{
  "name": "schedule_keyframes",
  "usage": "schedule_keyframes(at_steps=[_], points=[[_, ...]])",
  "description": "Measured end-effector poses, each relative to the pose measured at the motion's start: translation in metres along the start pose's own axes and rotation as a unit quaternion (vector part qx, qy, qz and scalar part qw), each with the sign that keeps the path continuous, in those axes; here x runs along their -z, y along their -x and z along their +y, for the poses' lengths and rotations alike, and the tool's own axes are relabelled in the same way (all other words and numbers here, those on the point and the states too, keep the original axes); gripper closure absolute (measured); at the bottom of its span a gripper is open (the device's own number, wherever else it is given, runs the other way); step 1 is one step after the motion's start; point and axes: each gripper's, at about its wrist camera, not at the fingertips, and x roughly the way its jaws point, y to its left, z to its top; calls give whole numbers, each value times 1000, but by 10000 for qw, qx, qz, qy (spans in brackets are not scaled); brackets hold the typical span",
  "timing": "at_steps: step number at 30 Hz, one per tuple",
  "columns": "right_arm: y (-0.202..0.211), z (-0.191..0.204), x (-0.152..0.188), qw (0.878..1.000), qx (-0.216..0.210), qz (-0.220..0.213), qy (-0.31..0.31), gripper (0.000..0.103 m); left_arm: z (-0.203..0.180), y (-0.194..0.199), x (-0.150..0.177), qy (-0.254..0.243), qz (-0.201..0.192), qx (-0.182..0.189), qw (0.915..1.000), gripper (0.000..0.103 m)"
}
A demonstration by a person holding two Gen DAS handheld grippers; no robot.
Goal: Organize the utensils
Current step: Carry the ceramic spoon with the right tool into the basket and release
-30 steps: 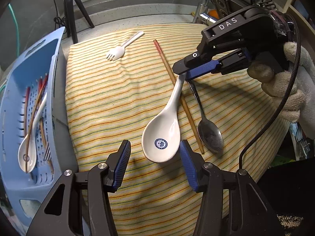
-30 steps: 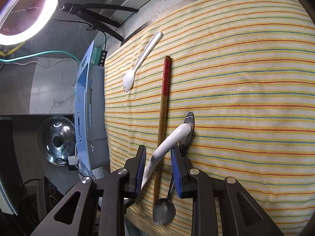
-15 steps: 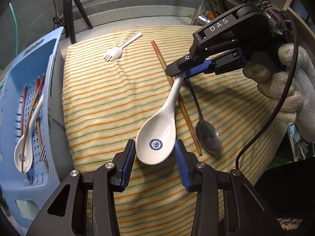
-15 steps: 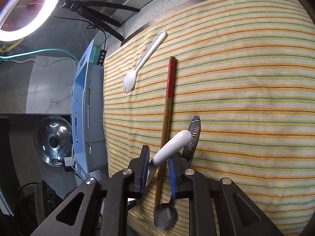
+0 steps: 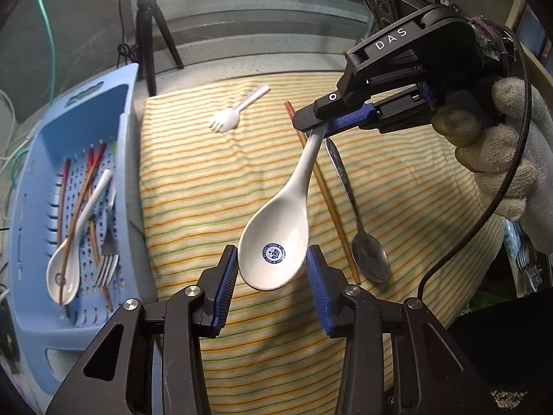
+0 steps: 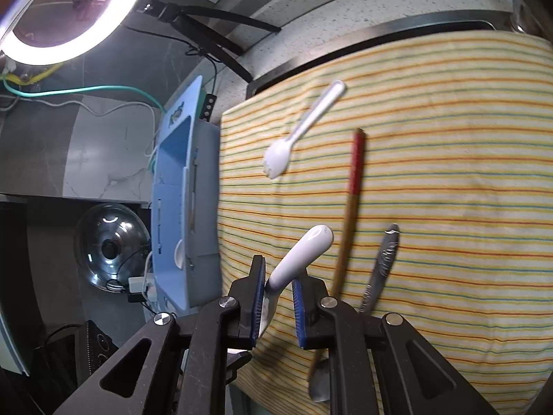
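**Item: white spoon [image 5: 276,242]** — lifted off the striped cloth [image 5: 207,207], held by its handle end only. Your right tongs [image 6: 278,306] are clenched on that handle; the bowl hangs between the pads of your left tongs [image 5: 273,283], which stand spread on either side and, as far as I can tell, are not yet pressing it.

**Risks from here**
- Pivot: glazed handle, single pinch near the tip, heavy bowl far out. If you loosen the right before the left has closed, the spoon will likely swing down or drop onto the cloth.
- Bad handover grip: the bowl is wide, rounded and slick. Closing the left pads on its curved flanks could squeeze it out upward or forward.
- Tug-of-war: both tongs clamped while your hands move apart would twist the spoon.

**Other stock on the cloth**: chopstick [image 5: 325,186] and metal spoon [image 5: 359,228] lie just beside each other under the carried spoon; a fall could knock them. White fork [image 5: 235,114] lies well apart, farther off.

**Destination**: blue basket [image 5: 128,159], left of the cloth, already holding a spoon, forks and chopsticks. Carry high enough to clear its near wall, or the bowl may catch the rim.
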Motion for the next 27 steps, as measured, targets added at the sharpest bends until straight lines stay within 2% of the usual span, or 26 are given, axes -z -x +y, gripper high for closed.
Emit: schedule_keyframes(at_steps=[14,15,16,17,20,23,27], points=[[-23,86,-27,9972,-115,57,742,92,51,28,-5,485,-451,-301,9973,66],[-26,92,-29,9967,-108,64,797,93,56,29,-5,535,-467,-320,9970,67],[-30,99,-31,9962,-111,86,863,93,60,30,-5,567,-471,-329,9967,85],[-34,105,-32,9957,-128,133,913,93,63,31,-3,597,-463,-320,9966,98],[-48,121,-33,9933,-15,152,1144,92,76,30,-3,684,-490,-348,9958,98],[-61,136,-36,9913,15,133,1311,95,89,27,-2,792,-477,-486,9945,98],[-78,151,-41,9897,84,256,1405,95,107,26,0,1066,-530,-387,9921,98]])
